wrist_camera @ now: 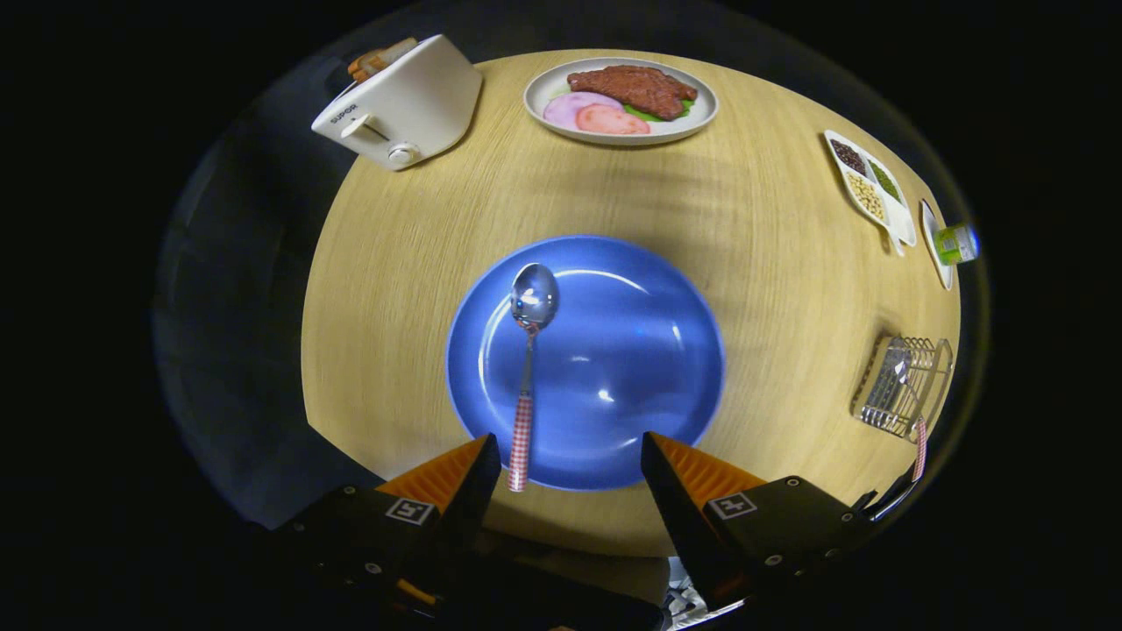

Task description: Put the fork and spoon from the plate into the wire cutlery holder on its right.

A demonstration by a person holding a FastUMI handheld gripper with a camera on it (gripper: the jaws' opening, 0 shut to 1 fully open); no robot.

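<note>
We are looking down along the hand-held gripper [570,456], whose two fingers are standing wide apart and gripping nothing, above a round wooden tabletop [421,263]. Just ahead of the fingers a blue plate [614,350] is lying on the tabletop. On the left half of the plate a spoon [528,368] is resting, its bowl pointing away from us and its red-and-white checked handle reaching over the near rim, ending just beside the left finger [447,478] without touching it. To the right of the plate and well apart from it, near the tabletop's edge, the wire cutlery holder [903,386] is standing; we are seeing a piece of cutlery with a matching checked handle [919,447] sticking out of it, most likely the fork, though its head is too small to tell. Beyond the plate we are noting a white toaster [399,101], a white plate of meat and sliced food [621,101], and a divided dish of beans [869,186]
</note>
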